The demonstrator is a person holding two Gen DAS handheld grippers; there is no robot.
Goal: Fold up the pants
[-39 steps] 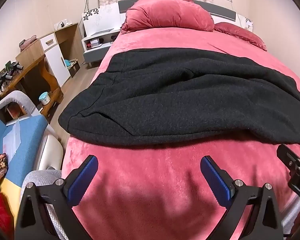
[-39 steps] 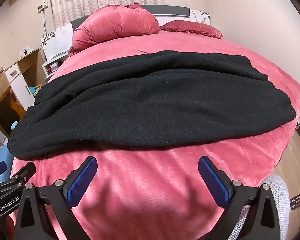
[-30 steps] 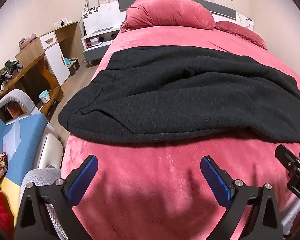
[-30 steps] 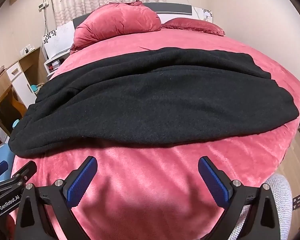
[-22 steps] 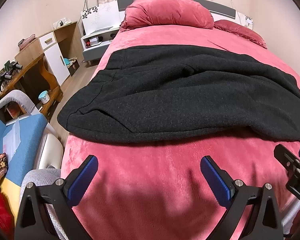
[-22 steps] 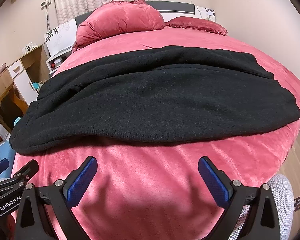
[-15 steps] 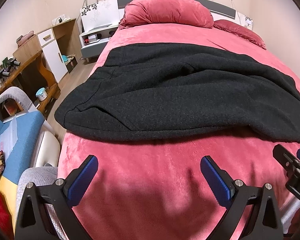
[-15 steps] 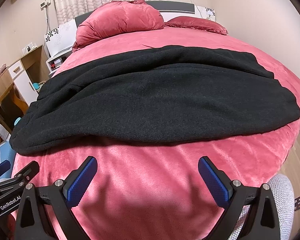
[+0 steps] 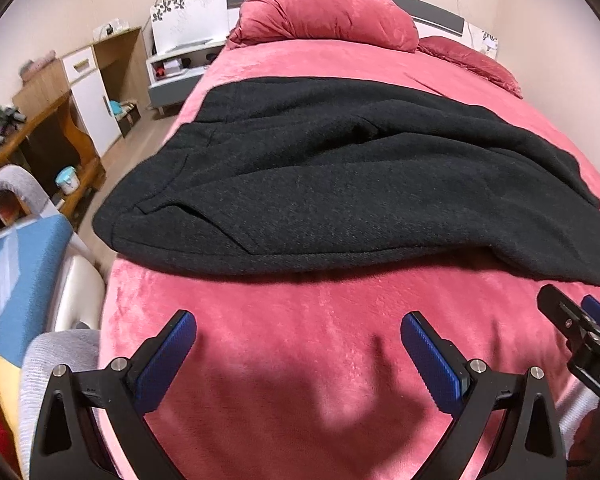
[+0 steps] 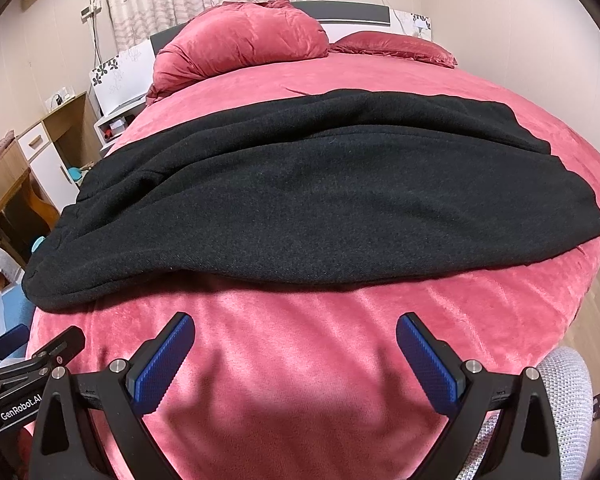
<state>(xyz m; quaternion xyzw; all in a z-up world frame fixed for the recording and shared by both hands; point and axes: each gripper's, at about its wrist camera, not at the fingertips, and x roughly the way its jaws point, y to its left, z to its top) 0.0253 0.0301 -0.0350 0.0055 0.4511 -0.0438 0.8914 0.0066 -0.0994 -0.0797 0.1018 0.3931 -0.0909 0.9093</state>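
Black pants (image 9: pixel 340 184) lie spread sideways across the red bed (image 9: pixel 300 328), folded lengthwise, waist end at the left edge and leg hems at the right. In the right wrist view the same pants (image 10: pixel 320 200) span almost the whole width of the bed (image 10: pixel 300 340). My left gripper (image 9: pixel 299 344) is open, hovering over bare blanket a short way short of the pants' near edge. My right gripper (image 10: pixel 295 342) is open too, equally short of that edge. Nothing sits between either pair of blue pads.
A big red duvet bundle (image 9: pixel 324 12) and a pillow (image 10: pixel 396 50) lie at the headboard. Left of the bed stand a wooden desk (image 9: pixel 48 128), a white nightstand (image 9: pixel 180 68) and a blue-cushioned chair (image 9: pixel 16 280). A grey knitted chair edge (image 10: pixel 564 400) sits at the bed's right foot.
Both grippers have crept forward and tilted a little toward the pants, so the garment looks larger and nearer. Both stay open and the pants have not moved.
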